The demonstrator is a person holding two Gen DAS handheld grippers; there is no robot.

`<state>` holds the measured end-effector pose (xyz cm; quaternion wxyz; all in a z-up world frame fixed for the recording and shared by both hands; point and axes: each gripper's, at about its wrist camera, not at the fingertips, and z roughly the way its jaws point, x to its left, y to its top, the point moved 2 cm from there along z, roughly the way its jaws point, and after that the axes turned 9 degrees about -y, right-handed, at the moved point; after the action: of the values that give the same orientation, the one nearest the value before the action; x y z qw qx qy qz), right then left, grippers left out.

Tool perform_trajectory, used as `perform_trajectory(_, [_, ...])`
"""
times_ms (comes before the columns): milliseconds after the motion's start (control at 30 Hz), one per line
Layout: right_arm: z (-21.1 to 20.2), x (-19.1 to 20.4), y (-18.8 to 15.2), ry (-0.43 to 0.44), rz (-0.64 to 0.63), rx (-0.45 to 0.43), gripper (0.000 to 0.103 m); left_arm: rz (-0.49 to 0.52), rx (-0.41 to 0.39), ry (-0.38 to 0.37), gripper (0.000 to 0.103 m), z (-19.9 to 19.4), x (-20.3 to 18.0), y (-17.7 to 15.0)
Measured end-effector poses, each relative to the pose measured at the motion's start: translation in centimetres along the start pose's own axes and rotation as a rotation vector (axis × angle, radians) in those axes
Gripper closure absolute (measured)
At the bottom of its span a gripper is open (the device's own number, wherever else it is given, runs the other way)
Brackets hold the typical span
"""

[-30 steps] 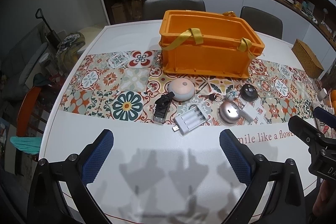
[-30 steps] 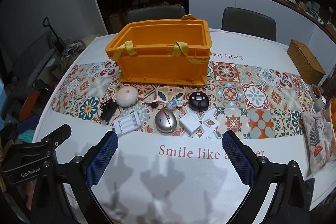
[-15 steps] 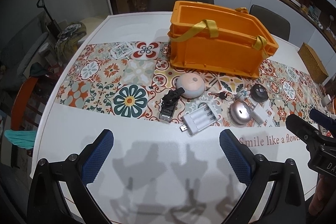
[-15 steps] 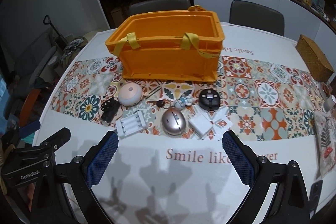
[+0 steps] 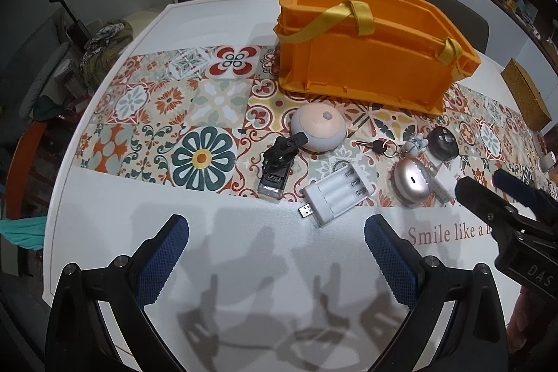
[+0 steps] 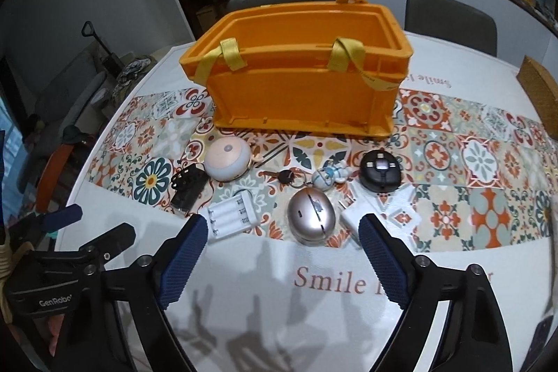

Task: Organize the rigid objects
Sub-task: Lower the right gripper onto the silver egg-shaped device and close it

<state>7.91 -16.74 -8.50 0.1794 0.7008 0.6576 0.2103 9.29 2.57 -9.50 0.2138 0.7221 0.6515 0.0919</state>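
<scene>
An orange crate (image 6: 300, 82) with yellow straps stands on the patterned runner (image 5: 157, 114) that crosses the white counter (image 5: 244, 253). Every small thing lies on the runner on the near side of the crate, none inside it.

Closest to the crate's near wall is a round pink-topped dome (image 6: 227, 160), near the crate's left corner. A black clip-like gadget (image 6: 188, 189) lies just beside the dome, on the side away from the crate. A white battery charger (image 6: 232, 212) lies farther from the crate than the dome, at the runner's near edge, its plug end over bare counter in the left wrist view. In front of the crate's middle lie a key on a ring (image 6: 284, 177) and, touching the ring, a small white-and-blue figurine (image 6: 329, 176). A silver oval mouse (image 6: 311, 215) sits on the near side of the key, well apart from the crate. A round black device (image 6: 380, 170) lies before the crate's right corner, and a white adapter (image 6: 361, 215) lies nearer still.

The left gripper (image 5: 275, 253) hovers over bare counter on the near side of the charger, its blue-padded fingers (image 5: 162, 258) wide apart and holding nothing. The right gripper (image 6: 280, 258) hovers just short of the mouse, its fingers (image 6: 382, 262) likewise spread and empty.
</scene>
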Motion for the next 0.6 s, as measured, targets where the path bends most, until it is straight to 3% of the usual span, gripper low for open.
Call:
perform_trajectory(233, [3.6, -0.6, 0.0, 0.028, 0.03, 0.077, 0.03, -0.002, 0.03, -0.002, 0.0, 2.2, -0.1, 0.5])
perform_trajectory(600, [7.7, -0.9, -0.6, 0.02, 0.024, 0.172, 0.039, 0.018, 0.089, 0.007, 0.0, 5.2, -0.6, 0.7])
